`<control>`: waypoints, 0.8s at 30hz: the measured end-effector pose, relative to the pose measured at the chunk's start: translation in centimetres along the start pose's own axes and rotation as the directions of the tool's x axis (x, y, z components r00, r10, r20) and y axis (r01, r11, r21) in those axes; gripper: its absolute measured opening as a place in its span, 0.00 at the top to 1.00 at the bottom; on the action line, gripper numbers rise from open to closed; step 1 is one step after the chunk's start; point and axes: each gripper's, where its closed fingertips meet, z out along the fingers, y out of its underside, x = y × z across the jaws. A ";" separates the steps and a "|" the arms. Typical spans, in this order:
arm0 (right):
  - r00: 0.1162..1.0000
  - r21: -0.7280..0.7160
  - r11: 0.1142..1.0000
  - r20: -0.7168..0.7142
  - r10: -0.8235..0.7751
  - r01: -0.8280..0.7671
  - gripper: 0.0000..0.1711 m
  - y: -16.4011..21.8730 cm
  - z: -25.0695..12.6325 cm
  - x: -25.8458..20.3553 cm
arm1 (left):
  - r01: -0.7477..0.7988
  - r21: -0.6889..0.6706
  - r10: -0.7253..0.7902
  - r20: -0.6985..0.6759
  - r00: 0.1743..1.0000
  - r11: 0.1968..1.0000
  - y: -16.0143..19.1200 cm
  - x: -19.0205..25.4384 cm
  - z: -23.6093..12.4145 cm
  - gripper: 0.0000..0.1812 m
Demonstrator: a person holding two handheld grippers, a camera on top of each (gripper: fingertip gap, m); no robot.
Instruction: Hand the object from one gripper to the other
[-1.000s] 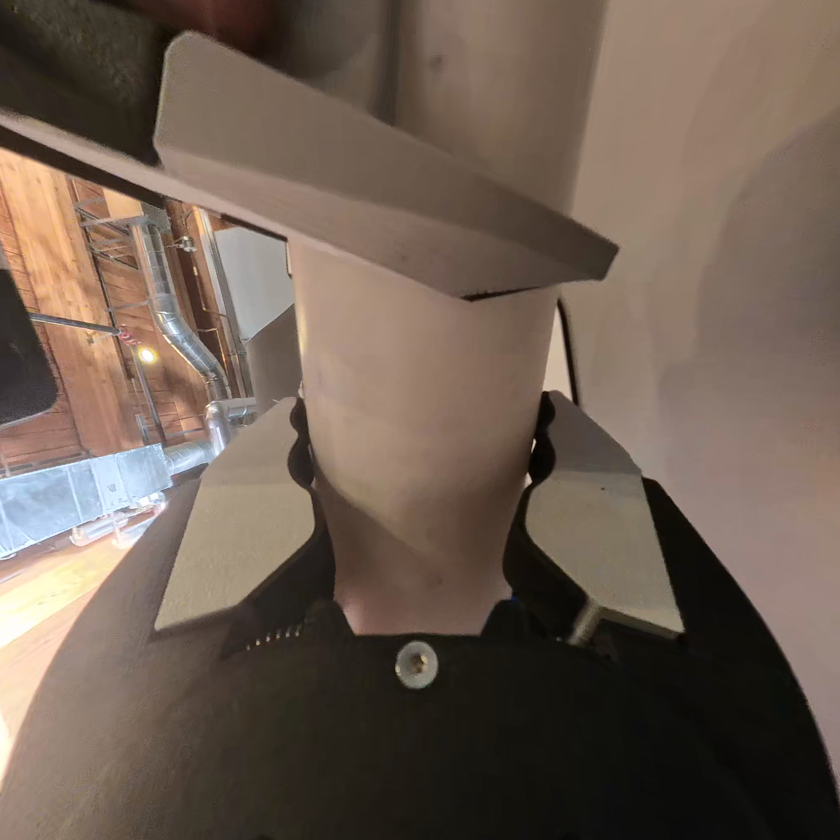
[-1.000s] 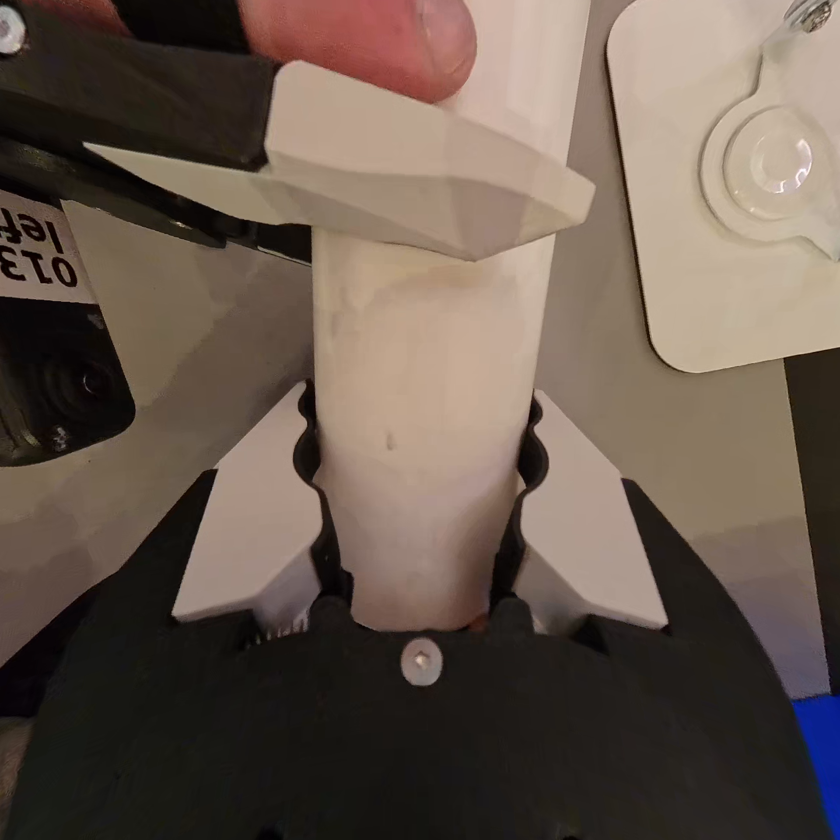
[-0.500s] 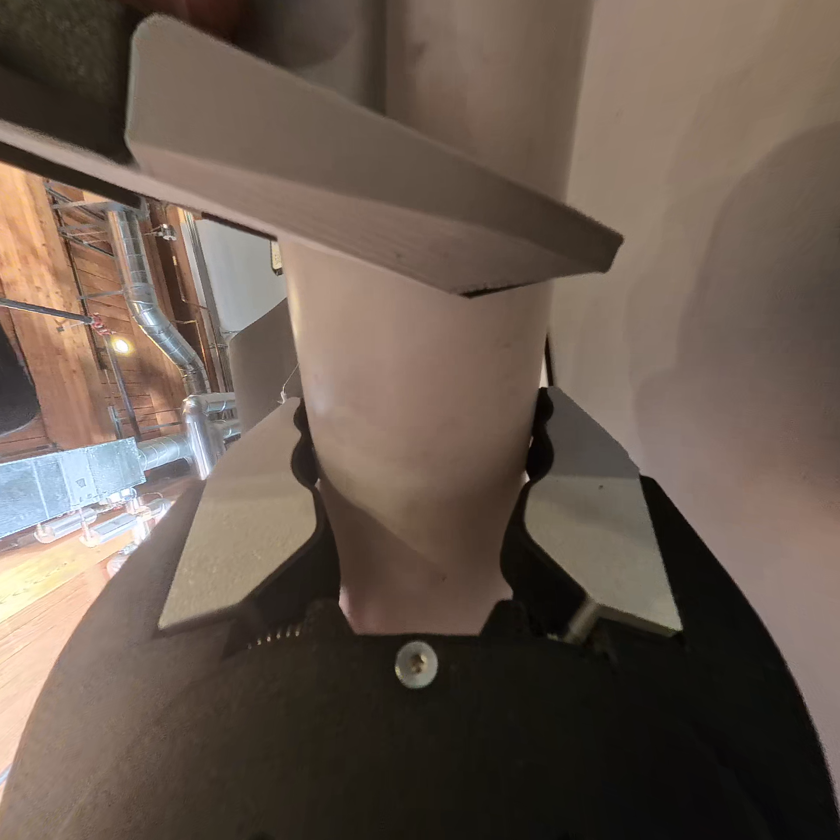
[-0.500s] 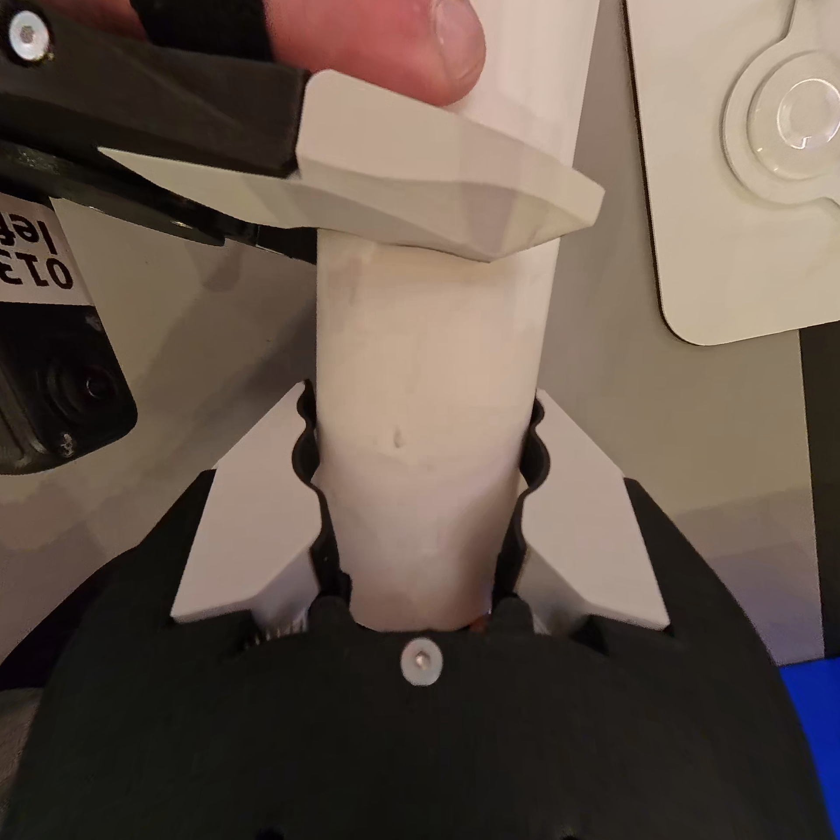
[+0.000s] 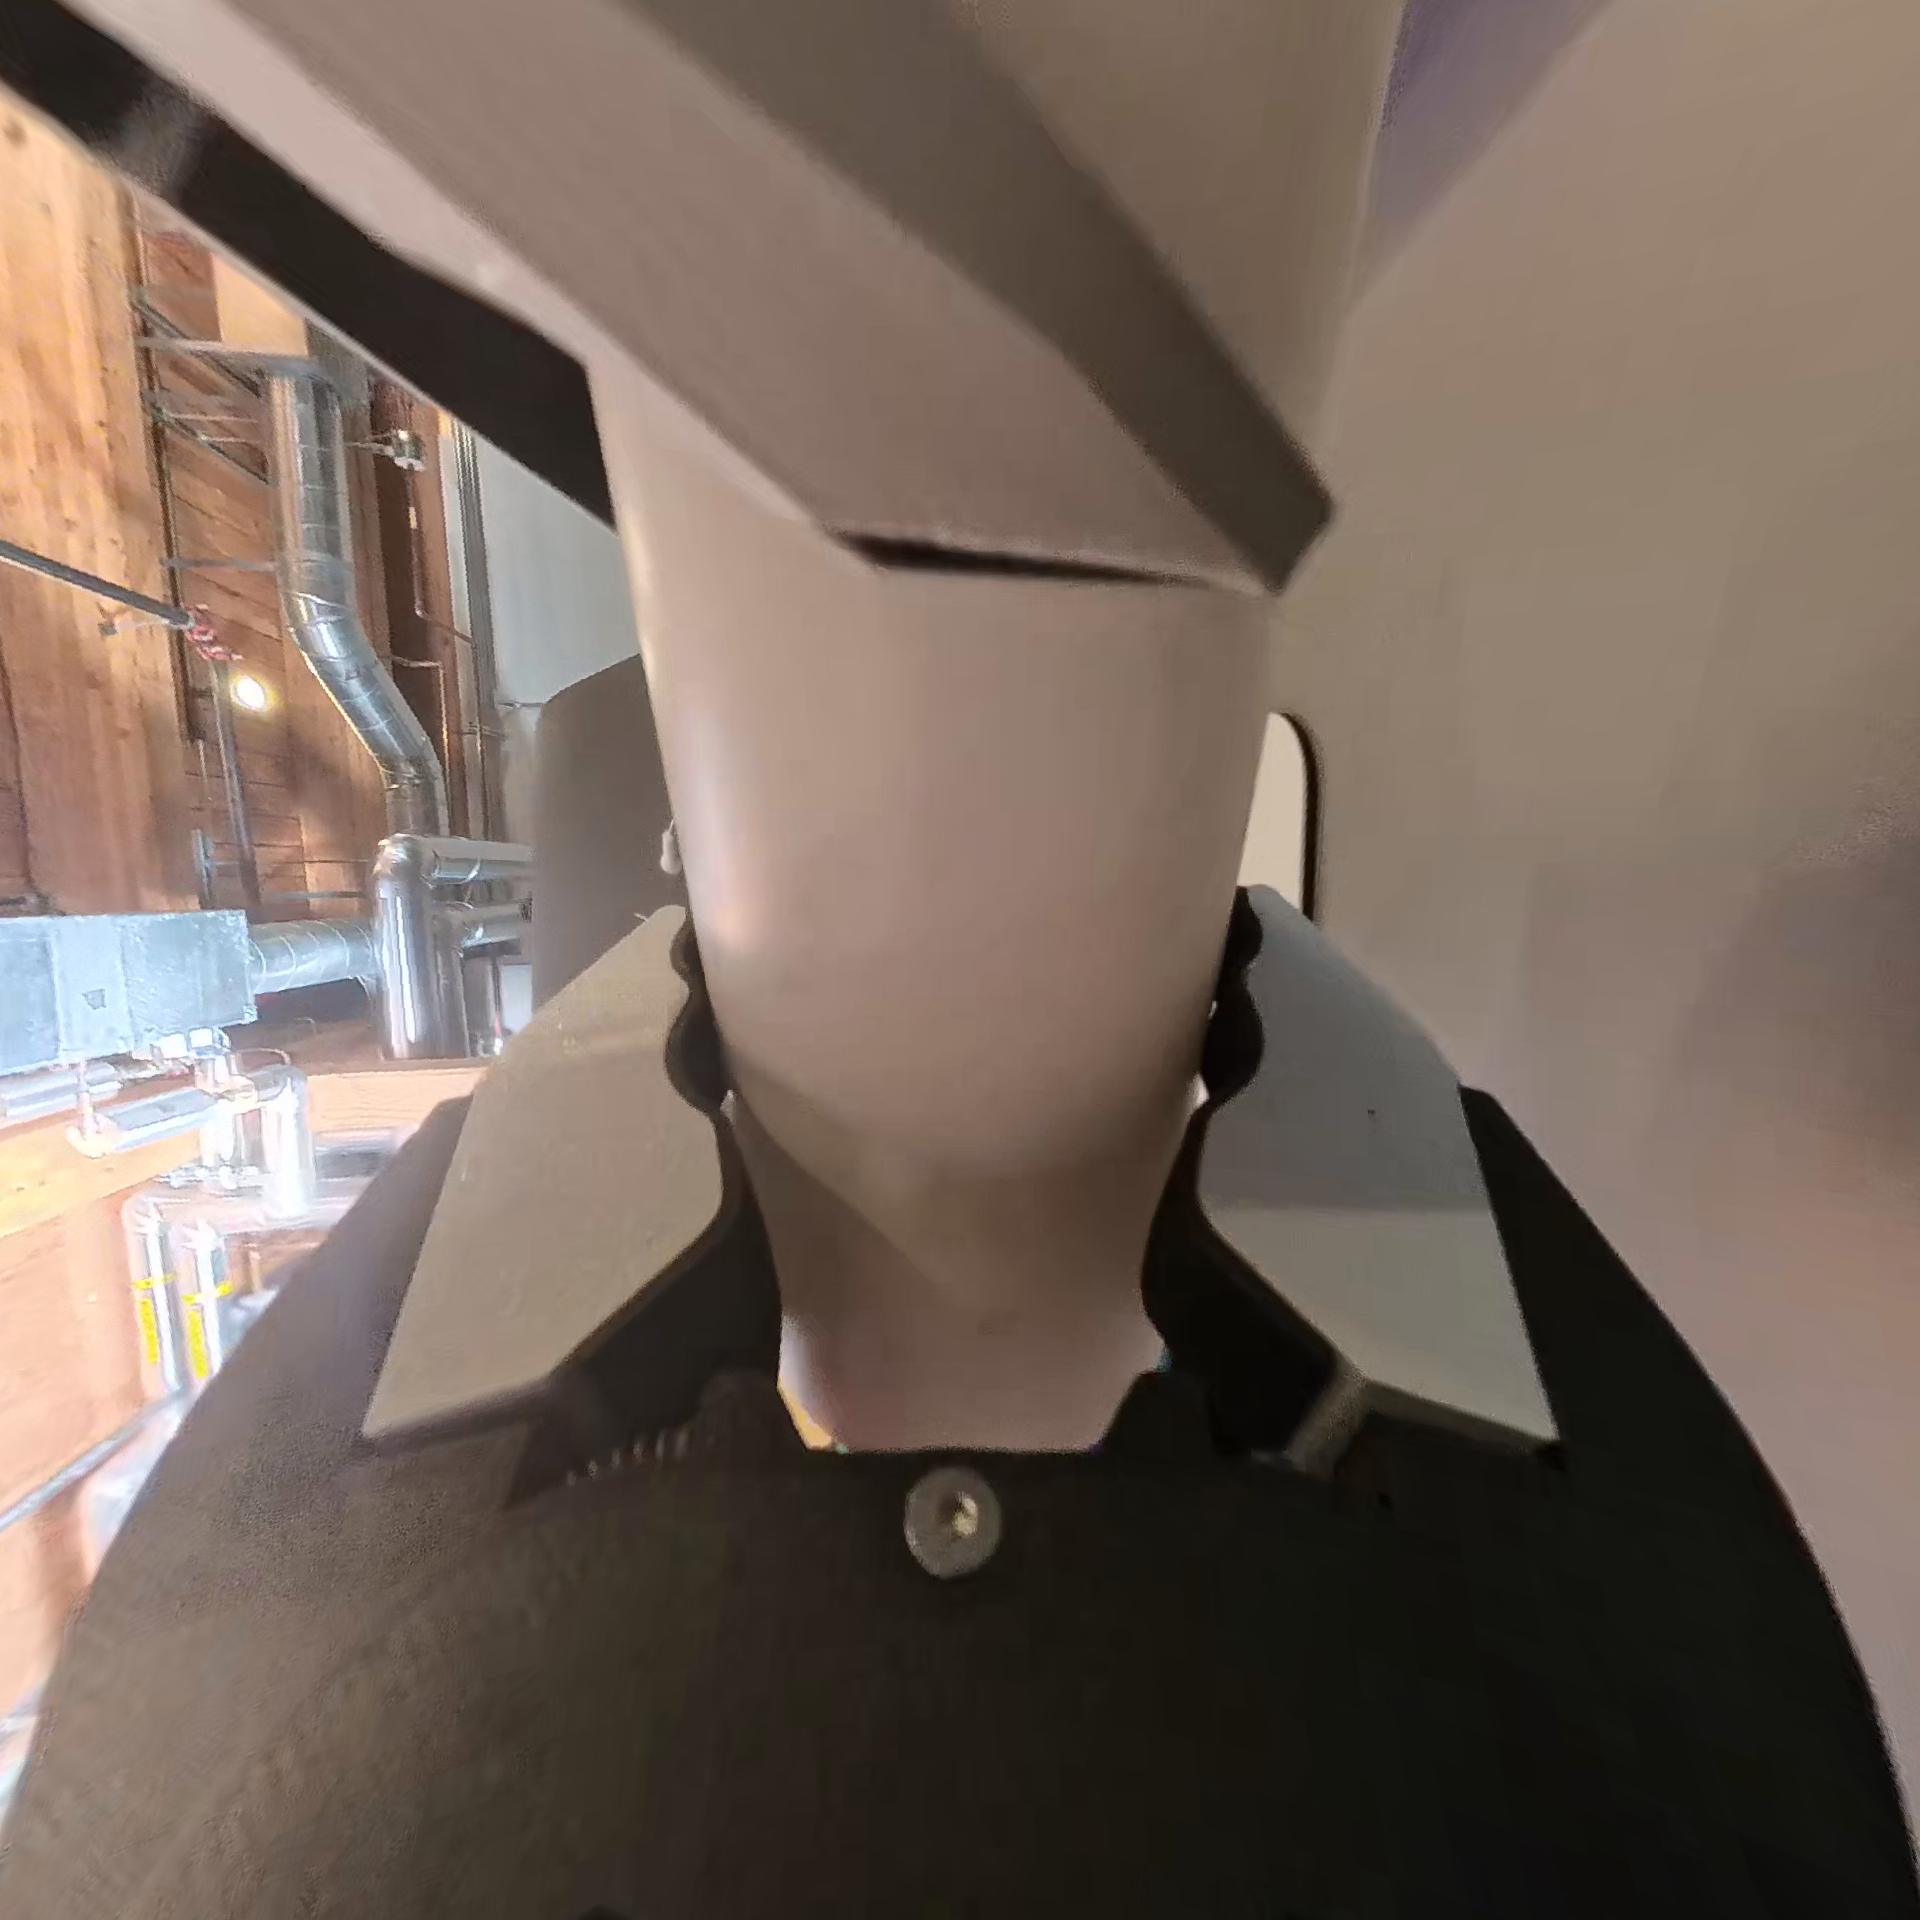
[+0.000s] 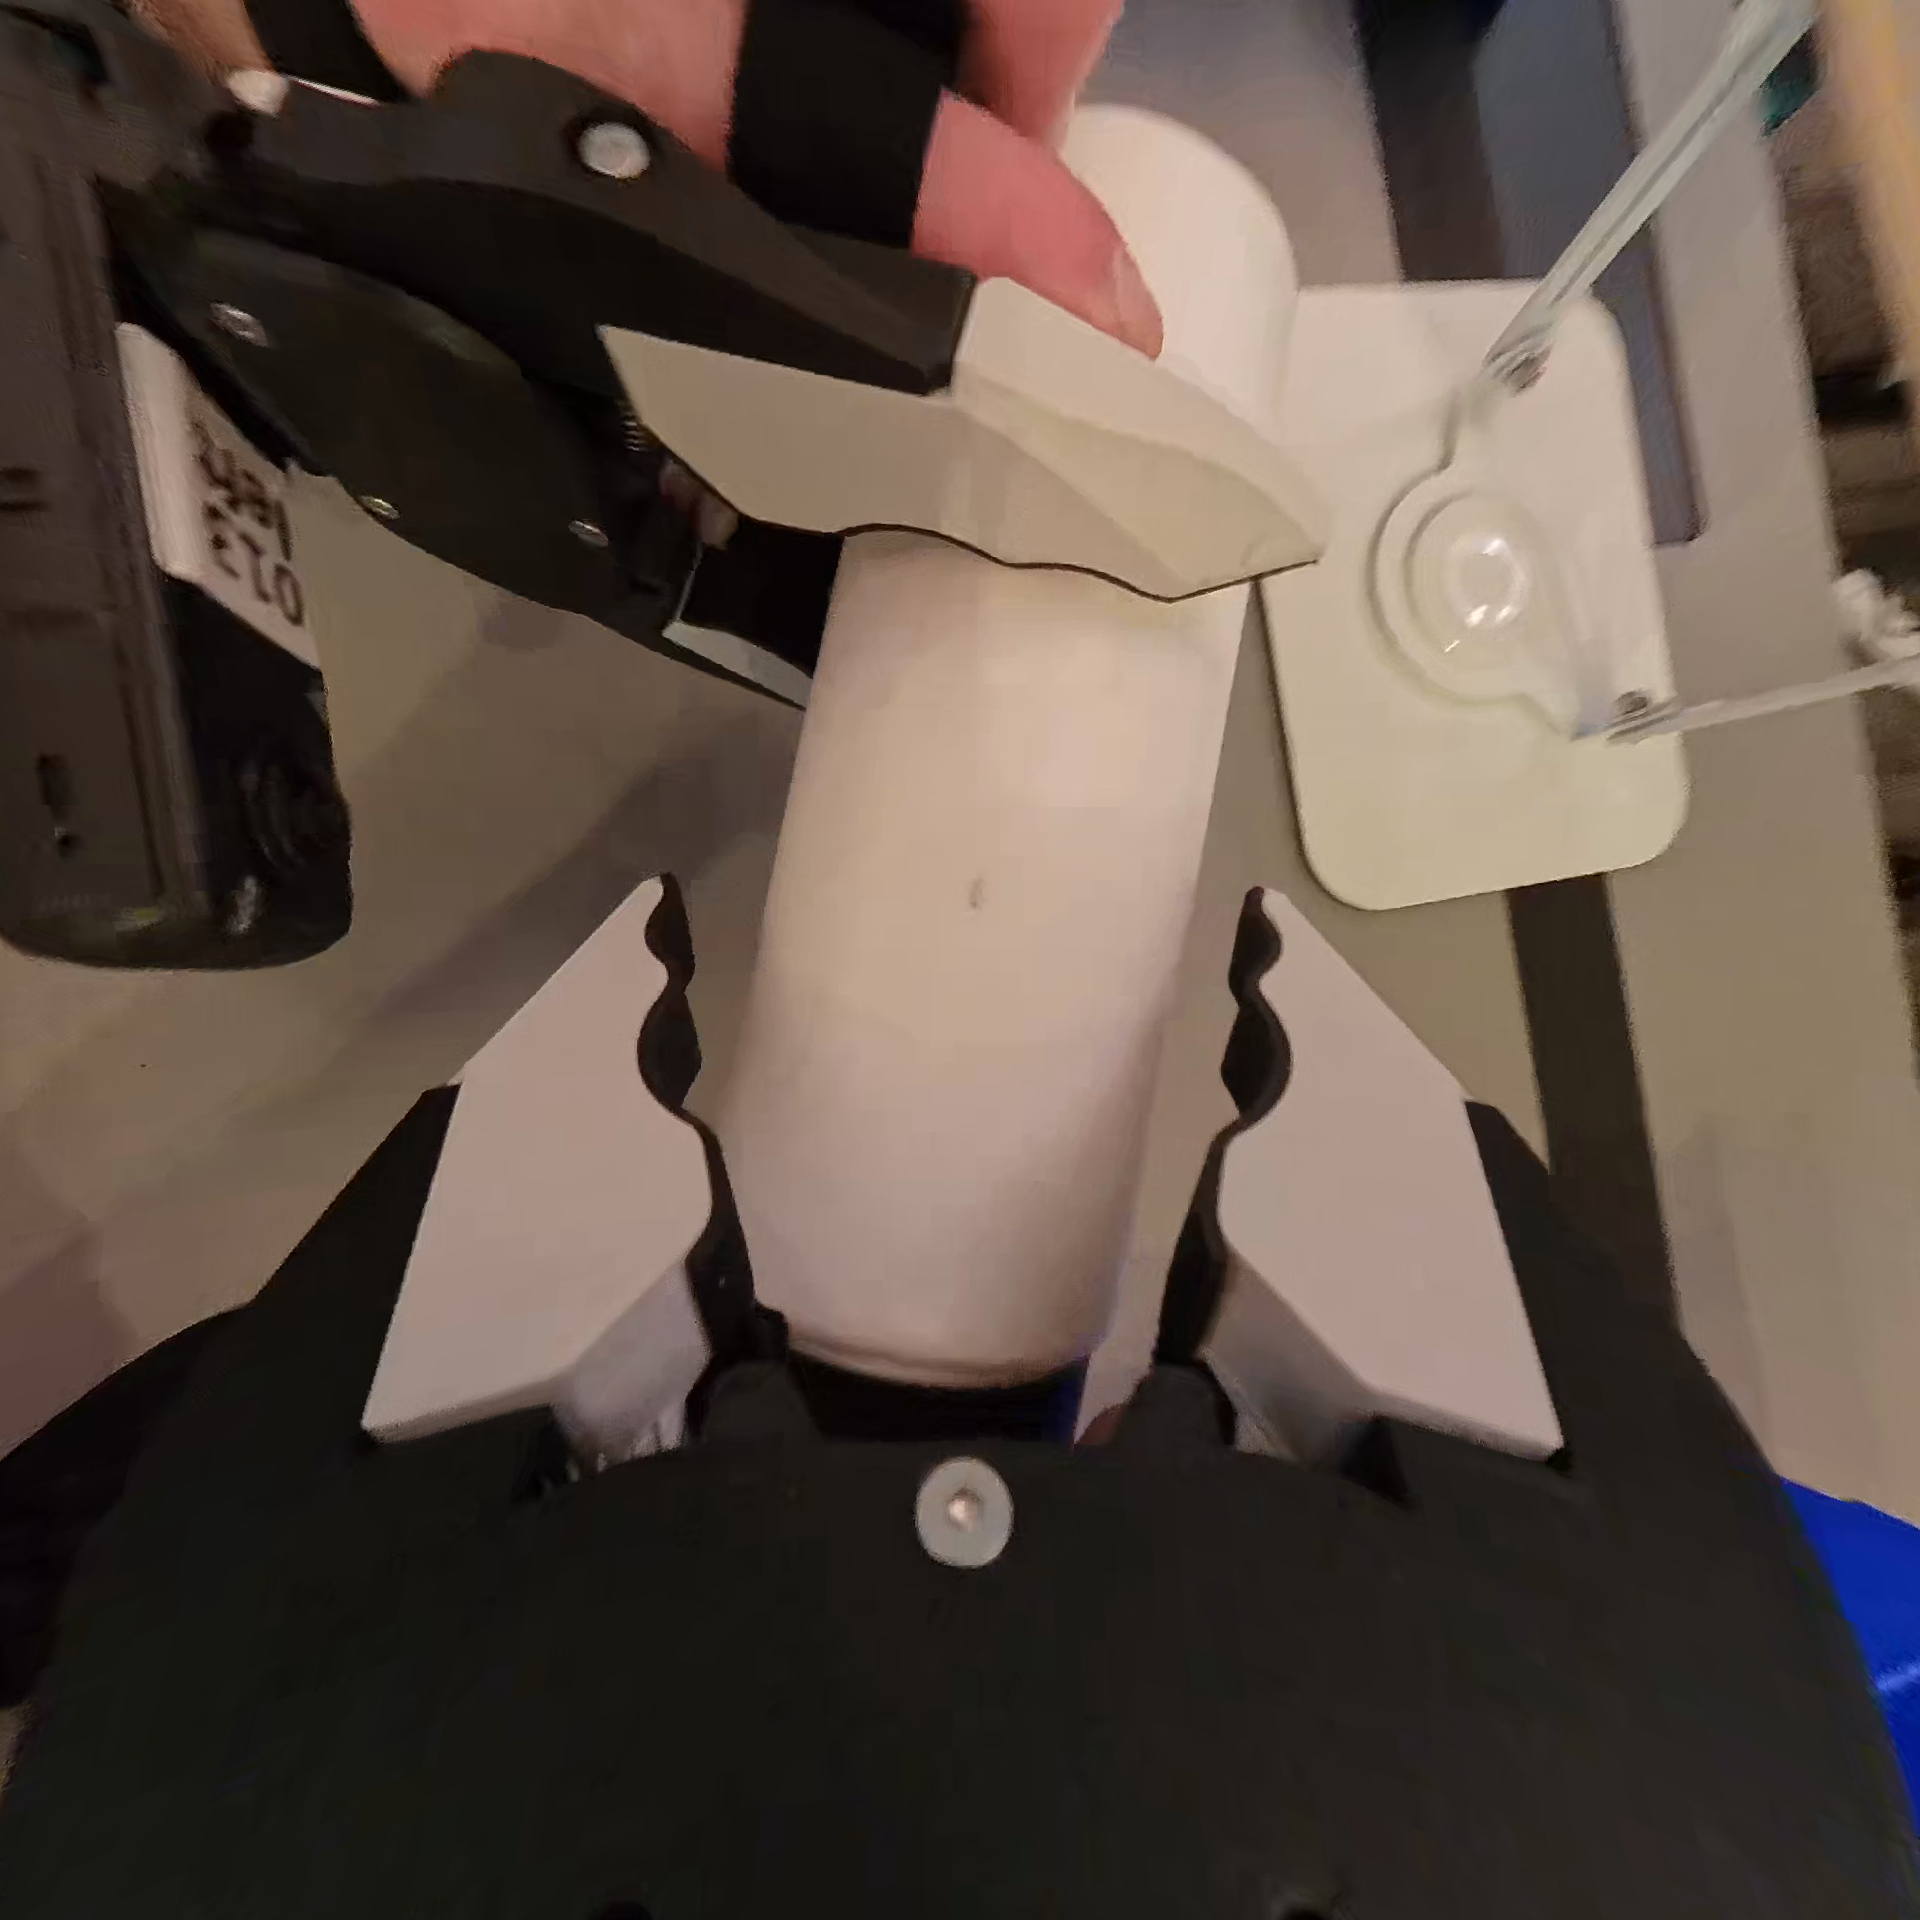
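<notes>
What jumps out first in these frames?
A white cylinder fills the centre of both views, sitting between two grippers at once. The left gripper is clamped on it, while the right gripper stands open with gaps on both sides. At the right of the right wrist view lies a white plate with a clear dome.

One white cylinder (image 6: 987, 883), two grippers, one white plate (image 6: 1455, 831)

white printed label (image 6: 234, 488) on the black camera body of the left gripper (image 6: 1039, 499) | dark characters, blurred | yellow marks on distant pipes (image 5: 156, 1320), illegible
</notes>
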 end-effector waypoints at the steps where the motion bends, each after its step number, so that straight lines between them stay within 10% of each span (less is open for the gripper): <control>1: 1.000 0.047 0.999 -0.022 -0.021 0.022 0.39 -0.8 -0.9 0.1 | 0.021 0.002 -0.021 0.002 1.000 1.000 0.2 -0.3 -0.1 0.50; 8: 0.958 0.383 0.881 -0.178 -0.225 0.279 0.38 -4.6 -9.7 -1.7 | 0.195 0.084 -0.197 0.018 0.980 0.977 0.4 -2.8 -0.9 0.50; 17: 0.908 0.796 0.454 -0.281 -0.309 0.401 0.72 -6.4 -18.1 -3.7 | 0.538 0.262 -0.520 -0.140 0.842 0.801 -1.6 -6.0 -3.0 0.50; 24: 0.896 0.839 0.372 -0.269 -0.354 0.398 0.84 -7.6 -18.2 -5.0 | 0.658 0.308 -0.599 -0.272 0.753 0.687 -3.2 -6.7 -4.1 0.50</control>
